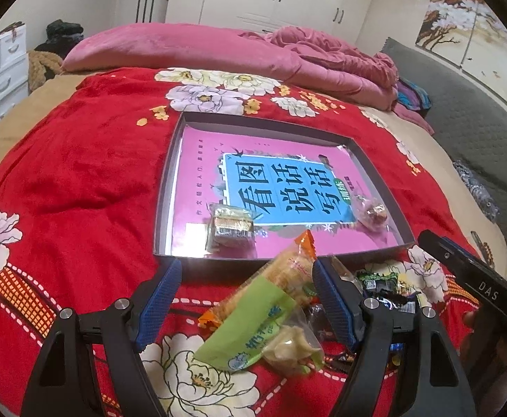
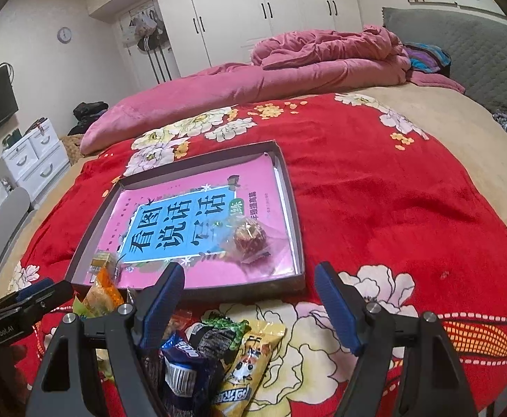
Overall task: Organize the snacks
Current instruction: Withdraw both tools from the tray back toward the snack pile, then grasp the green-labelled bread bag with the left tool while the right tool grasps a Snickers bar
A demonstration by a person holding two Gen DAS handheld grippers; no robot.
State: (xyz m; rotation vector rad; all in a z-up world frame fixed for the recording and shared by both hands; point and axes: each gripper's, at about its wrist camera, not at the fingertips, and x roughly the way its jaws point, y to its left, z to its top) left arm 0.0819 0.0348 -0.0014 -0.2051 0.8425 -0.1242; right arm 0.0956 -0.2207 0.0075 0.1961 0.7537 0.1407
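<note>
The left tongs (image 1: 246, 288) stood released above the bed, their blue pads apart. An orange-and-green cracker pack (image 1: 270, 299) lay on the red blanket (image 1: 79, 180) between them, its orange end close to the right pad; whether it touched that pad I could not tell. A clear-wrapped pale snack (image 1: 293, 345) lay at the pack's 5 o'clock, touching it.

The right tongs (image 2: 250, 288) were also released, nothing between the pads. Below them, toward 7 o'clock, a pile of snacks lay on the blanket: a dark blue packet (image 2: 184, 371), a black-and-green packet (image 2: 218, 333) and a yellow packet (image 2: 250, 365), overlapping one another.

At 12 o'clock from both tongs a shallow grey box (image 1: 170, 187) sat on the blanket, with a pink book (image 1: 281, 187) lying flat inside. In the left wrist view, a gold-wrapped square snack (image 1: 230, 227) lay in the box's near-left part, and a clear-wrapped reddish sweet (image 1: 373, 213) lay at the near-right, well apart from it.

A folded pink quilt (image 1: 218, 48) lay beyond the box, at 12 o'clock.
</note>
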